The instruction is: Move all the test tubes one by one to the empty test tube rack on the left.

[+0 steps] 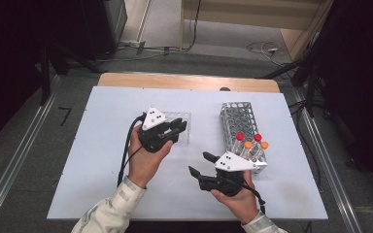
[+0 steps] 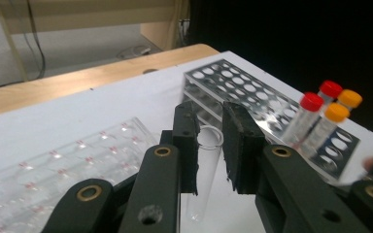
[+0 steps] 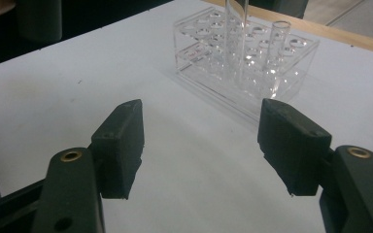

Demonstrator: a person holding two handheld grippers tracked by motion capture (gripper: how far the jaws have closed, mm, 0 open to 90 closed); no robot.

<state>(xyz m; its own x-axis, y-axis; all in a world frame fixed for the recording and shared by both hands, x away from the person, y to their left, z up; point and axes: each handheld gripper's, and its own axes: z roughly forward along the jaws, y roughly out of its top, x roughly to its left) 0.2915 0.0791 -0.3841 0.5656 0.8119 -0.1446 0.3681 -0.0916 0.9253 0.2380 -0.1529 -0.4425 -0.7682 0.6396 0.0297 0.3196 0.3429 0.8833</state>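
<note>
Nearest the person, the right gripper [image 1: 200, 163] sits low over the white table [image 1: 102, 160], just left of the metal rack, its jaws spread wide with nothing between them; in the right gripper view the two black pads [image 3: 121, 145] stand well apart over bare tabletop. Farther in and to the left, the left gripper [image 1: 179, 127] is pressed together on a clear glass test tube [image 2: 205, 170], pinching it near its open rim while the tube hangs below the pads, roughly upright and a little tilted. That gripper is over the near edge of the clear plastic rack [image 1: 185, 119], which lies flat at mid-table. To the right stands the metal test tube rack [image 1: 238, 116], running away from the person; at its near end sit four capped tubes, two with red caps [image 1: 240, 137] and two with orange caps [image 1: 264, 144]. One more clear tube [image 3: 279, 36] stands in the plastic rack
</note>
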